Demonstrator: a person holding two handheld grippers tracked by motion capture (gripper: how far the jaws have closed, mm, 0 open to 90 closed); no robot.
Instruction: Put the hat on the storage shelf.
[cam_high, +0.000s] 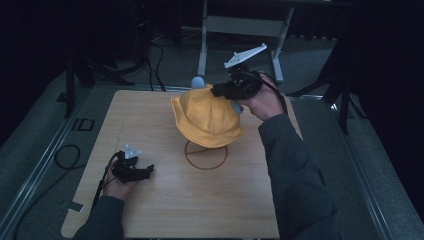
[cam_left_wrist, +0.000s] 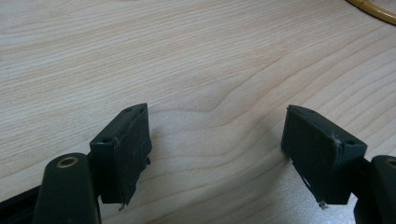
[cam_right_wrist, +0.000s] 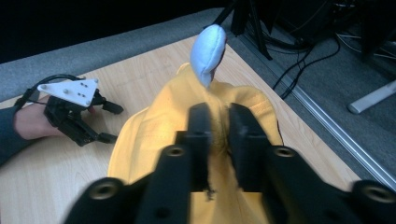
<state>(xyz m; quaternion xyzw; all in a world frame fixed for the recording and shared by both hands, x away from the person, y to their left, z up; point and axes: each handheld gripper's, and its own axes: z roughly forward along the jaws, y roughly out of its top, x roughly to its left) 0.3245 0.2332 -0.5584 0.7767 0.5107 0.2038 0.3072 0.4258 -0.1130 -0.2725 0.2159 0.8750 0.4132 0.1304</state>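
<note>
Right gripper pinches the top of the yellow hat, which sits on the round stand in the middle of the high view. Hat is not off yet. Left gripper rests wide open on the table, lower left.

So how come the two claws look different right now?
The right claw is pinched shut on the yellow hat, while the left claw is wide open with nothing between its pads. The right claw is held up over the hat stand; the left claw sits low by the wooden table. Both are black and each is held in a hand.
</note>
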